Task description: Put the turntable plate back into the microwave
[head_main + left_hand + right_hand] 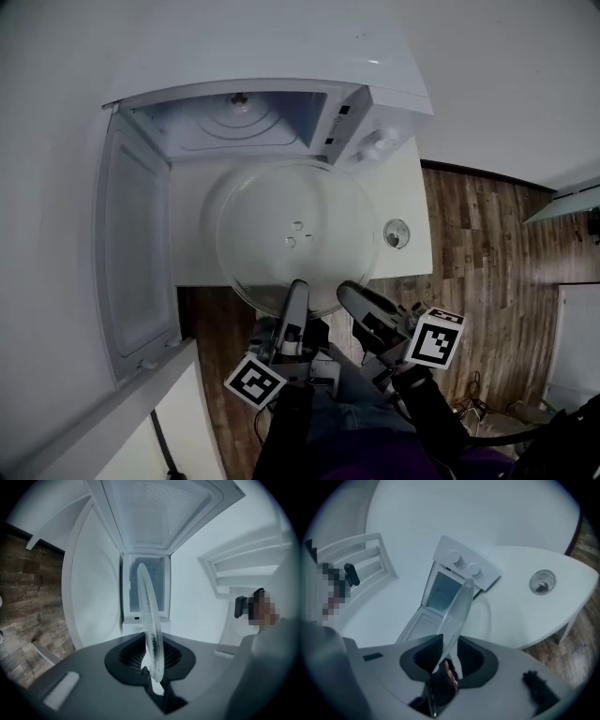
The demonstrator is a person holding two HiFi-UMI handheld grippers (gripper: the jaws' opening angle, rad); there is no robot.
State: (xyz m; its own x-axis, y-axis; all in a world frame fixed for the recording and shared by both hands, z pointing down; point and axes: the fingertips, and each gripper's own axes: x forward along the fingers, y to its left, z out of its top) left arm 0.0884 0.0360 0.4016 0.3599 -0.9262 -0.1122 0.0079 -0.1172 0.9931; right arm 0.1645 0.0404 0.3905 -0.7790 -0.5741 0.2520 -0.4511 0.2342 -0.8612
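1. While the glass turntable plate (291,202) is held roughly flat over the white table (412,187), right in front of the open microwave (384,94), nothing has been slid into the cavity yet. So the job is judged to be about midway.
2. Left gripper (294,298): it's clamped on the plate's near rim. In its own view the glass is seen edge-on, pinched between both pads and aimed at the cavity.
3. Right gripper (349,292): it's also on the near rim, just beside the left one. The jaws are set wider and the rim is wedged slantwise between them. Both pads look to be touching glass, so it's counted as a grasp, if a looser-looking one.
4. Handling, as a guess: the plate is stiff, heavy for its size, slick, and definitely breakable. All the weight is hung out from one edge, so droop at the far side should be expected.
5. Where to hold: the raised rim is the only sensible spot. The grips would be steadier if spaced further apart.
6. The door (136,253) is swung wide to the left, so clearance isn't seen as a problem.
7. The bumps (297,234) at the plate's centre will need to be seated on the hub (239,101) on the cavity floor.
8. A small round object (397,233) sits on the table to the plate's right. What it is can't be told.
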